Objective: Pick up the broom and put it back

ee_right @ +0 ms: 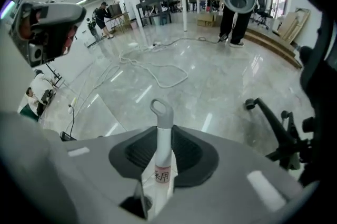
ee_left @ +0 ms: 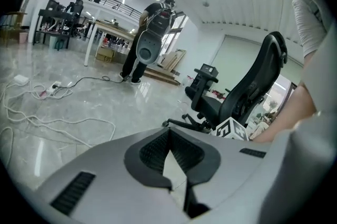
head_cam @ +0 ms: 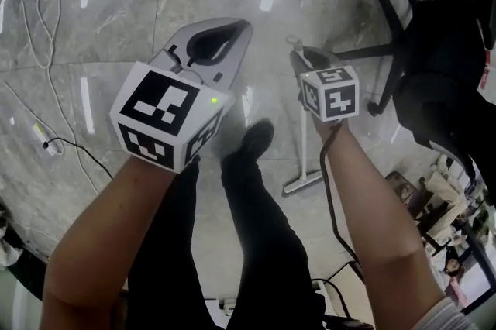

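Note:
The broom's white handle [ee_right: 162, 157] with a grey hanging loop [ee_right: 160, 108] at its end stands between the pads of my right gripper [ee_right: 163, 168], which is shut on it. In the head view the right gripper [head_cam: 304, 57] is raised in front of me. The broom [head_cam: 303, 142] hangs down from it, and its lower end [head_cam: 302, 183] sits near the floor. My left gripper [head_cam: 231, 28] is held up at the left, apart from the broom. Its fingertips meet with nothing between them, as the left gripper view [ee_left: 168, 131] also shows.
A black office chair [head_cam: 434, 65] stands close on the right. White cables [head_cam: 46, 3] and a power strip [head_cam: 43, 136] lie on the marble floor [head_cam: 116, 49] at the left. My own legs and shoe [head_cam: 254, 141] are below. Another person [ee_left: 138, 54] stands by a far table.

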Tool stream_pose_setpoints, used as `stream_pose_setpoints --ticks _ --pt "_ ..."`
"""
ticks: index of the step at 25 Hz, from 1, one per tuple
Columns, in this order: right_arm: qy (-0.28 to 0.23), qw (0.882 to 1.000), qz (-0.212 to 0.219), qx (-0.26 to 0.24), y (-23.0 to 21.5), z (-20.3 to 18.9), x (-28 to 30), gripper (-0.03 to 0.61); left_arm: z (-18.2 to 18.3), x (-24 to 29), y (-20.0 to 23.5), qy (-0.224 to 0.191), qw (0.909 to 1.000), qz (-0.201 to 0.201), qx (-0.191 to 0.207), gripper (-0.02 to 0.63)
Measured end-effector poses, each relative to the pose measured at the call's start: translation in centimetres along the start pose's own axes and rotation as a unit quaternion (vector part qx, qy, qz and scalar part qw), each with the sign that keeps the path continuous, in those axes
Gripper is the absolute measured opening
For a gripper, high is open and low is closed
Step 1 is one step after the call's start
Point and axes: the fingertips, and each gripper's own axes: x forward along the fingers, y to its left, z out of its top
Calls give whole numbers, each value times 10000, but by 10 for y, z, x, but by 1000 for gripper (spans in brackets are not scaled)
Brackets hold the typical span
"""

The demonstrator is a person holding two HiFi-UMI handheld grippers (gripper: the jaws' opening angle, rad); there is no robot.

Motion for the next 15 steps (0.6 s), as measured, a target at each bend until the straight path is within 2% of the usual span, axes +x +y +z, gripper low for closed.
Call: stream_pose_setpoints --ticks 4,7,11,15 --pt "-662 9969 -434 44 -6 41 -124 86 86 -26 -65 -181 9981 -362 456 5" --pt "-1032 9916 -753 220 -10 50 -218 84 143 -49 -118 -164 9954 -588 743 5" --pt "-1392 9830 -1113 434 -36 41 -349 84 220 -73 -208 -197 9926 -671 990 5" --pt "-1681 9689 -1585 881 -68 10 -467 84 279 -102 -296 -306 9897 -858 1107 5"
